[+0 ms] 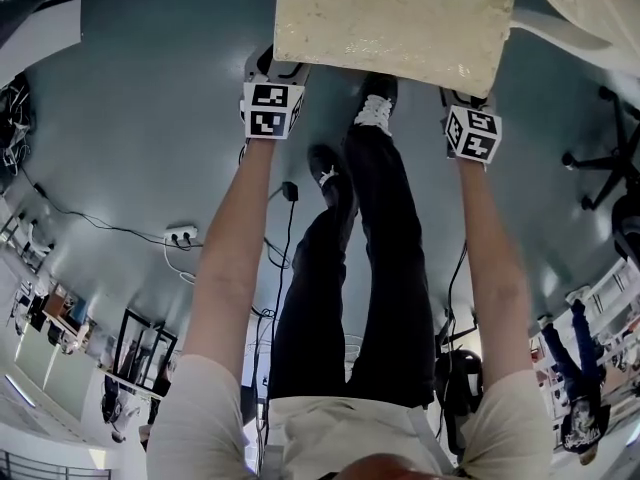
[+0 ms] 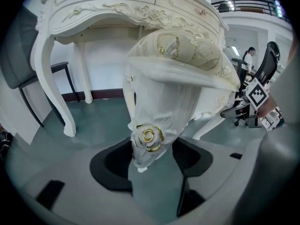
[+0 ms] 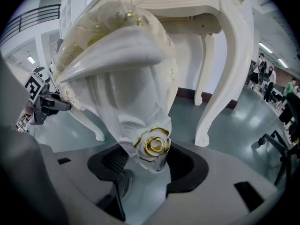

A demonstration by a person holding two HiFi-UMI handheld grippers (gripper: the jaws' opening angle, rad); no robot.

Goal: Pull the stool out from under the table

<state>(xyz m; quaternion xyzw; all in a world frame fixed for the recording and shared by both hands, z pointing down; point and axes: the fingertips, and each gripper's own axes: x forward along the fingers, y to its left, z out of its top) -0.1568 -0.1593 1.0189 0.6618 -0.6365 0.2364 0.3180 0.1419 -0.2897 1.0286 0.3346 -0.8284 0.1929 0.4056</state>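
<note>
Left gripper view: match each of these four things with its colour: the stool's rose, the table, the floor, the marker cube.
Things:
1. stool's rose
2. table
3. floor
4. marker cube

Colours:
A. black and white
B. gold
C. grey-green
D. white

Pairs: 1-B, 2-D, 3-C, 4-A

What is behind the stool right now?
The white carved table stands behind the stool, with a wall beyond it. The stool covers the table's middle.
</note>
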